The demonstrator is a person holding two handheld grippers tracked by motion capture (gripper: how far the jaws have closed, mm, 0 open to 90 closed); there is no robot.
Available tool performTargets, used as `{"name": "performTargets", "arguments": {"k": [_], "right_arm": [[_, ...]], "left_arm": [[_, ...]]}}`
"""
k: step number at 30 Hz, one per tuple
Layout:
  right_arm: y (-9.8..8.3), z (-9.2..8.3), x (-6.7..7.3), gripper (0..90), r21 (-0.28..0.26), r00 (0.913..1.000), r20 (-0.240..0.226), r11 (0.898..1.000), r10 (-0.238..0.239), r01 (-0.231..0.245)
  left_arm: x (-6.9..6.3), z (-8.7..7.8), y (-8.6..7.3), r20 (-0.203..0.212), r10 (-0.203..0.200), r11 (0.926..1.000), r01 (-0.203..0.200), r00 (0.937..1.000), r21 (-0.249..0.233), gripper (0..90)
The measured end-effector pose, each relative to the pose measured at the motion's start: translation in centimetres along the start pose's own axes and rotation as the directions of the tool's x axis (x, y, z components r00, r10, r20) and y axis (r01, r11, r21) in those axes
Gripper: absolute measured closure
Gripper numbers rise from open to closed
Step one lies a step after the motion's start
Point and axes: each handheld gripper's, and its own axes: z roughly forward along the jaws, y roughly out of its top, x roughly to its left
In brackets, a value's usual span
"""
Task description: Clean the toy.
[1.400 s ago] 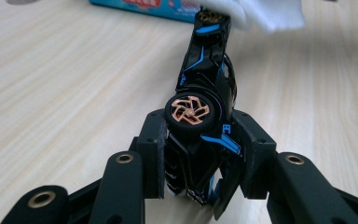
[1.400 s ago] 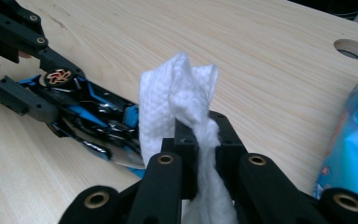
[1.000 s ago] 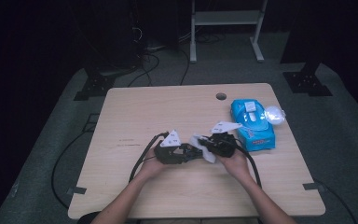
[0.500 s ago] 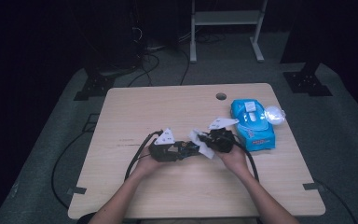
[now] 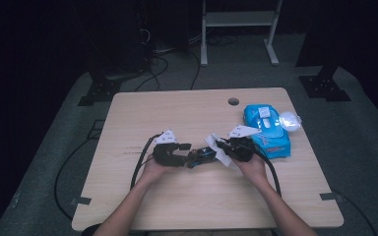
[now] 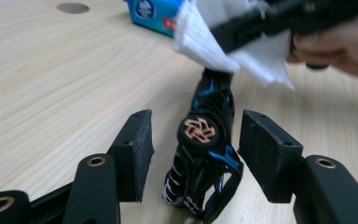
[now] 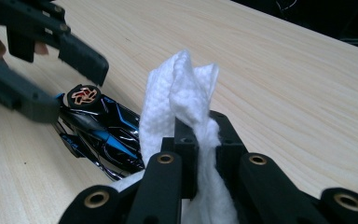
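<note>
Toy car lies freed between parted left gripper pads

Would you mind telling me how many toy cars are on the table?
1: the black and blue toy car lies on its side between the left gripper's open jaws, beside the white wipe.

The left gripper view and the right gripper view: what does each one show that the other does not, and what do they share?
The left gripper view alone shows the blue wipes pack, the table's round hole and the left tool's jaws standing apart, clear of the car's sides. The right gripper view alone shows the right tool pinched shut on the white wipe. Both show the black and blue toy car, the wipe and the wooden table.
</note>
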Motion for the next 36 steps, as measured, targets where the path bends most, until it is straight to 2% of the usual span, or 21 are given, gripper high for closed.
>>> {"name": "performTargets", "arguments": {"k": [4,8,14,17,20,24,27,32,36], "right_arm": [[-0.1,0.0,0.2,82.1,-0.006,0.9999,0.007,1.0,-0.016,0.016],[-0.2,-0.1,0.0,82.1,-0.01,0.9997,-0.011,1.0,-0.02,0.02],[-0.4,-0.3,0.1,82.2,-0.018,0.9987,-0.012,0.999,-0.049,0.049],[-0.4,-0.4,0.1,82.2,-0.018,0.9984,-0.016,0.998,-0.054,0.053],[-0.4,-0.4,0.1,82.2,-0.018,0.9977,-0.013,0.998,-0.067,0.066],[-0.5,-0.4,0.1,82.3,-0.022,0.9976,-0.019,0.998,-0.066,0.066],[-0.5,-0.4,0.0,82.3,-0.025,0.9973,-0.02,0.997,-0.07,0.07],[-0.6,-0.5,0.1,82.3,-0.025,0.9972,-0.023,0.997,-0.071,0.071],[-0.6,-0.7,0.2,82.3,-0.023,0.9965,-0.026,0.997,-0.08,0.079]], "left_arm": [[0.5,-0.3,-0.1,-0.001,-0.049,0.9986,0.049,0.9988,-0.021,43.9],[0.8,0.0,-0.1,-0.005,-0.089,0.9959,0.089,0.996,-0.017,40.4],[0.8,0.6,-0.5,-0.014,-0.117,0.9924,0.117,0.9931,0.037,42.3],[1.2,0.3,-0.3,0.019,-0.176,0.9841,0.176,0.9843,-0.024,42.8],[1.3,-0.2,-0.1,-0.017,-0.175,0.9836,0.174,0.9844,-0.046,43.1],[1.7,-0.4,-0.3,-0.038,-0.205,0.9778,0.203,0.9779,-0.05,43.1],[1.8,-0.2,-0.4,-0.03,-0.221,0.9743,0.22,0.9747,-0.05,43.0],[1.8,-0.1,-0.4,-0.015,-0.231,0.9721,0.23,0.9728,-0.045,42.6],[1.6,0.0,-0.4,-0.005,-0.218,0.9755,0.217,0.976,-0.035,41.8]]}}
